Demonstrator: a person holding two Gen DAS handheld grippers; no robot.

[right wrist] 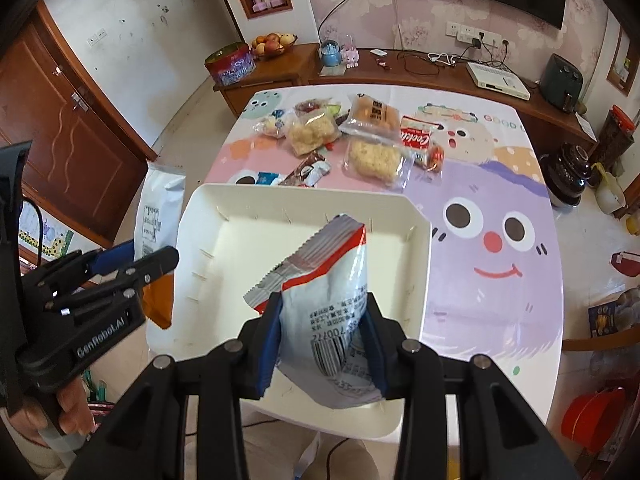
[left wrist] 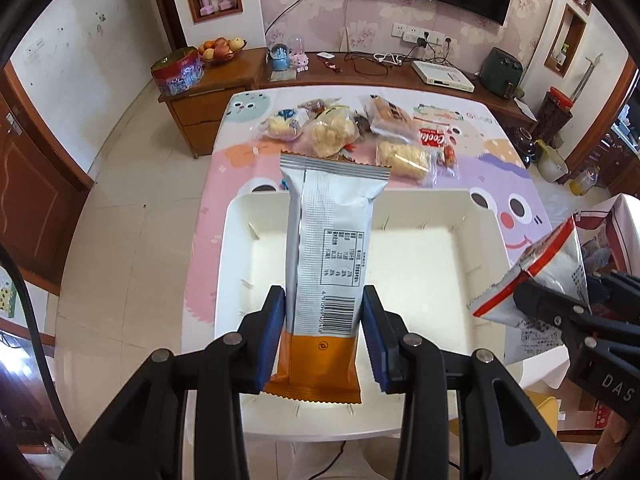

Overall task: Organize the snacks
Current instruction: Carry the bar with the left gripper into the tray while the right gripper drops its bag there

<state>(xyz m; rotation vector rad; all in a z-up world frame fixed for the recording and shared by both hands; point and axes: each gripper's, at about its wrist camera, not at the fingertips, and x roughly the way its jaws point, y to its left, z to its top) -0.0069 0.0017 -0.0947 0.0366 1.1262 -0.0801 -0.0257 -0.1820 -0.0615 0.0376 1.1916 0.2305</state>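
Note:
My left gripper (left wrist: pixel 323 304) is shut on a long silver and orange snack packet (left wrist: pixel 326 248), held upright above the white tray (left wrist: pixel 236 248). My right gripper (right wrist: pixel 323 312) is shut on a silver and red snack bag (right wrist: pixel 332 284), also above the tray (right wrist: pixel 420 280). The red bag shows at the right in the left wrist view (left wrist: pixel 536 272). The silver packet shows at the left in the right wrist view (right wrist: pixel 158 212), over the tray's left edge. The tray looks bare inside.
A pile of snack packets (right wrist: pixel 360 136) lies on the cartoon tablecloth (right wrist: pixel 500 300) beyond the tray. Small dark wrappers (right wrist: pixel 308 172) lie just past its far rim. A wooden sideboard (right wrist: pixel 400 72) with fruit and cables stands behind the table.

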